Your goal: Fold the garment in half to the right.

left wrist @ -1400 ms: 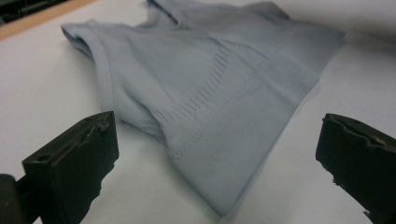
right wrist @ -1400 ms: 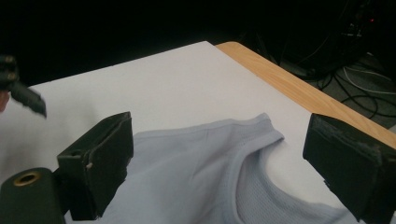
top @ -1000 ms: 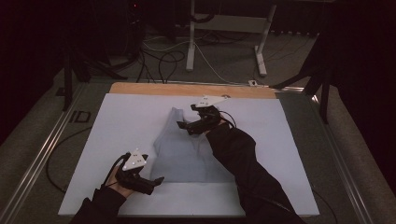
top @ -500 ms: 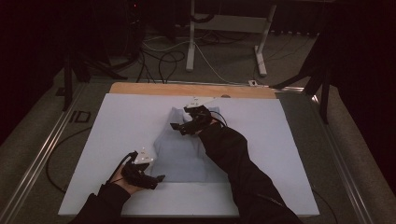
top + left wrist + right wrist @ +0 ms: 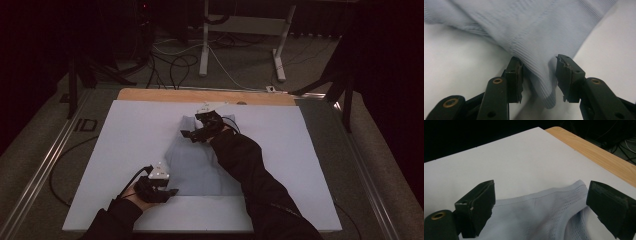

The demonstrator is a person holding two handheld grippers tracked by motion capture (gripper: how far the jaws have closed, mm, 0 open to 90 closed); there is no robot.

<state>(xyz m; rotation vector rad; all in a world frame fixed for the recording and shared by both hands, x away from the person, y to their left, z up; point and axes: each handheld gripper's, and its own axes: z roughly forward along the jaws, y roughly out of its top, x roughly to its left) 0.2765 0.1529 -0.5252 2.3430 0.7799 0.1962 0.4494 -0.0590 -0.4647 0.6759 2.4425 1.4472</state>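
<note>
A pale blue garment point(image 5: 200, 162) is spread on the white board point(image 5: 125, 135) that covers the table, roughly at its middle, with a strip of bare wood point(image 5: 165, 95) seen along the far edge.

The left gripper point(image 5: 167, 191) is held at the garment's near left corner. In the left gripper view a ribbed fold of the cloth point(image 5: 541, 75) is seen between the two black jaws, which have just been closing – the left pad is touching the fabric, while a gap is still seen beside the right pad, so the cloth is not yet clamped.

The right gripper point(image 5: 192, 135) is held over the garment's far edge, with the dark sleeve point(image 5: 250, 175) laid across the cloth behind it. In the right gripper view its jaws are seen wide apart, with nothing gripped – the hemmed edge point(image 5: 544, 193) and a mesh-patterned part of the fabric point(image 5: 571, 207) lie on the board between and below them.
</note>
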